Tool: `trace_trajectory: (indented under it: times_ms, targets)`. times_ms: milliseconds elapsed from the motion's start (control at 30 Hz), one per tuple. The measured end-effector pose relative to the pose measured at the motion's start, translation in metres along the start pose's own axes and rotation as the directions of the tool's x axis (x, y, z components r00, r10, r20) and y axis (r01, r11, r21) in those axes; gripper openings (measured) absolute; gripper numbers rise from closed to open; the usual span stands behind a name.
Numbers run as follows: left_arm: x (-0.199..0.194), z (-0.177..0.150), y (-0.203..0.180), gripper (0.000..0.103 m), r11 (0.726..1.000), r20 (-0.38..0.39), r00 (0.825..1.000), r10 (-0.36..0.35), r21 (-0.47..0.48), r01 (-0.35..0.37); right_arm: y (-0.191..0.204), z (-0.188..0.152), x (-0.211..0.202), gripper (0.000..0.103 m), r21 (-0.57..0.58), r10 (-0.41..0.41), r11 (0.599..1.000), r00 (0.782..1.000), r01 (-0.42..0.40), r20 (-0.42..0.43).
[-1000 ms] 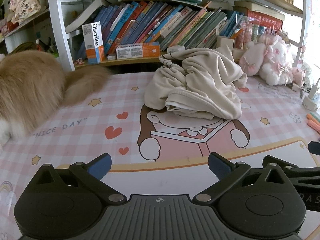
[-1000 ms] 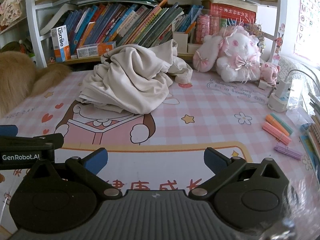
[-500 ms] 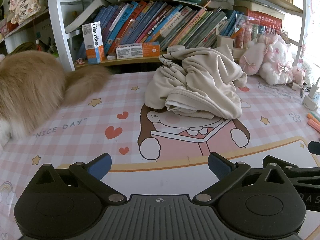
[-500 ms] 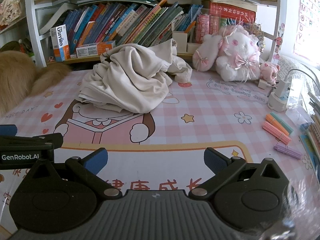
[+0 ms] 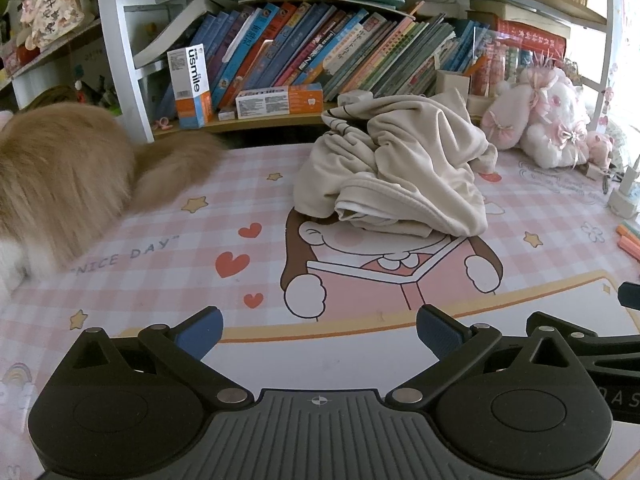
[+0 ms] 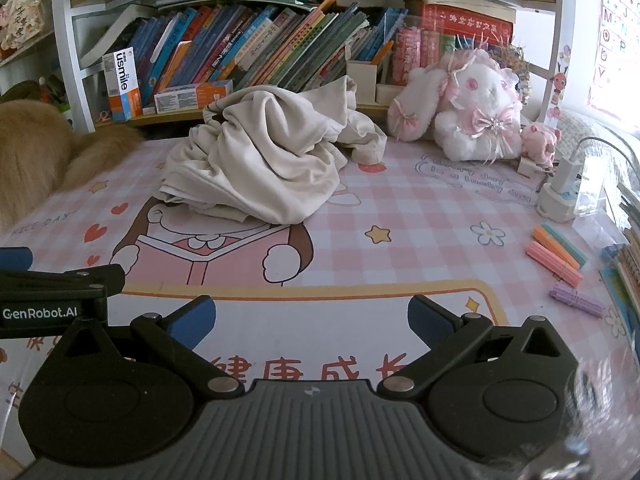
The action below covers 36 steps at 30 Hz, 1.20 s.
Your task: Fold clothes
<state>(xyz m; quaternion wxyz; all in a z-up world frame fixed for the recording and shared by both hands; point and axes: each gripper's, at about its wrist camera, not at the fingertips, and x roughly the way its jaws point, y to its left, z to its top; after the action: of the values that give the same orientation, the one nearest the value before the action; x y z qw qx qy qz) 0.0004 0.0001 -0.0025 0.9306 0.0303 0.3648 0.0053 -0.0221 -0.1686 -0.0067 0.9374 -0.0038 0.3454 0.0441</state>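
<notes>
A crumpled cream garment lies in a heap on the pink checked desk mat, toward the back near the bookshelf. My left gripper stands open over the mat's near part, well short of the garment, with nothing between its blue-padded fingers. My right gripper is also open and empty, beside the left one and at a similar distance from the heap. The left gripper's body shows at the left edge of the right wrist view.
A fluffy ginger cat lies at the mat's left. A bookshelf runs along the back. Pink plush toys sit at back right. A charger and coloured paper sticks lie at the right.
</notes>
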Motion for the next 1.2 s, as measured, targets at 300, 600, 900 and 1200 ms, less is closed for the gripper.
trace_trajectory:
  times_ms: [300,600,900,1200]
  targets:
    - [0.0,-0.0006,0.0001,0.103,1.0,-0.004,1.0,0.006,0.002,-0.006,0.0006,-0.001,0.0001,0.103,-0.001,0.002,1.0,1.0,-0.002,-0.007]
    - [-0.0005,-0.0014,0.0008,0.103,1.0,-0.008,1.0,0.003,0.003,-0.003,0.0002,-0.0006,0.0004,0.103,0.001,0.001,1.0,1.0,-0.001,-0.01]
    - [-0.0001,-0.0006,0.0003,0.103,1.0,-0.013,1.0,0.005,0.003,-0.005,0.0007,-0.0016,0.0002,0.103,-0.001,0.003,1.0,1.0,-0.003,-0.009]
    - [0.0014,-0.0008,0.0017,0.103,1.0,-0.019,1.0,0.001,0.0,-0.001,0.0009,-0.0013,0.0004,0.103,-0.001,0.002,1.0,1.0,-0.002,-0.011]
